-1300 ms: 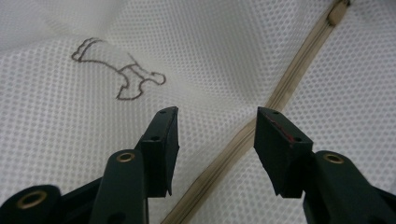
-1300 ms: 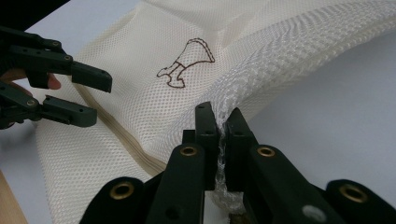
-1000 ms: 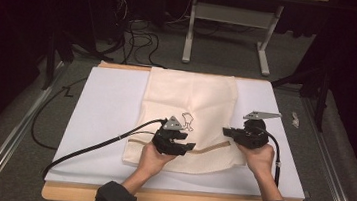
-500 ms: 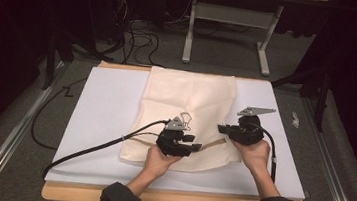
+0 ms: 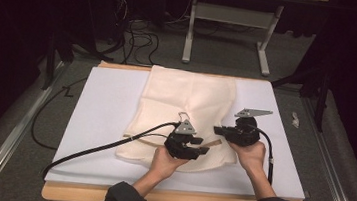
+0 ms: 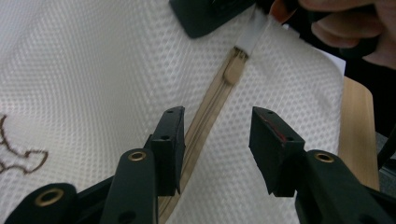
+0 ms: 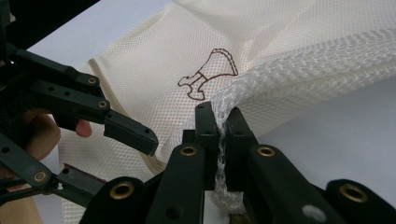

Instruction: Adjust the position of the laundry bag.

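High view: both hands sit closer together than a second ago, left gripper (image 5: 204, 151) and right gripper (image 5: 219, 131) at the near edge of the mesh bag (image 5: 186, 101) on the white table (image 5: 100, 112). Left gripper view: jaws open, straddling the zipper (image 6: 219, 100). Right gripper view: jaws clamp bunched mesh; a brown logo (image 7: 208, 74) lies beyond.

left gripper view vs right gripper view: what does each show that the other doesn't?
Left gripper view alone: the tan zipper running between the open jaws of the left hand-held gripper, its slider at the far end and the white pull tab beyond it, plus the table's wooden edge.

Right gripper view alone: the right hand-held gripper shut on a bunched fold of the mesh, the whole brown embroidered mark, and the white table cover.

Both: the cream mesh bag.
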`<action>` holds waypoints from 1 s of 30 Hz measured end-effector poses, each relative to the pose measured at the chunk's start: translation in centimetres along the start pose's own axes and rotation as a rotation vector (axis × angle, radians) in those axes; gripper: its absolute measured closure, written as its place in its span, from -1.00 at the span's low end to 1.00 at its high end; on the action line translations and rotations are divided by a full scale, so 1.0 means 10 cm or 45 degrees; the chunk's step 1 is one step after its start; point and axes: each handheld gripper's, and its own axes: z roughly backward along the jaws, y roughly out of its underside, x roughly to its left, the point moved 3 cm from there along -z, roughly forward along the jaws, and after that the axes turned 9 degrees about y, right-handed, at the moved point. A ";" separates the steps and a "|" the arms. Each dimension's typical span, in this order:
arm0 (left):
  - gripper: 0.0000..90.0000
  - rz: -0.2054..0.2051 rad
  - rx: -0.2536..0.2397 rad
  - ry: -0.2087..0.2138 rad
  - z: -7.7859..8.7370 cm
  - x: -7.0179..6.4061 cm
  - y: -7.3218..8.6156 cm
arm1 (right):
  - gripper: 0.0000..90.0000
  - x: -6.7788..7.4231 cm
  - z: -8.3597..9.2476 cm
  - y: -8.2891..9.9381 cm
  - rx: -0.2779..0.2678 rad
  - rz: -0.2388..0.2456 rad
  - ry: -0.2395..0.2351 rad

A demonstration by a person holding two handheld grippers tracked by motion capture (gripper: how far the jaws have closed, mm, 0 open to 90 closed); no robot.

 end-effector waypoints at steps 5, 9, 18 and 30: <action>0.35 0.004 -0.005 0.009 -0.09 -0.02 -0.02 | 0.96 0.02 0.01 -0.01 -0.004 0.007 0.005; 0.40 0.007 -0.017 0.011 -0.11 0.00 -0.02 | 0.96 0.03 -0.01 0.02 -0.005 0.007 0.004; 0.47 -0.009 -0.026 0.015 -0.12 -0.03 -0.05 | 0.96 0.05 -0.04 0.03 -0.011 -0.004 -0.002; 0.53 -0.008 -0.025 0.035 -0.20 -0.04 -0.03 | 0.96 0.09 -0.06 0.01 -0.002 0.003 -0.006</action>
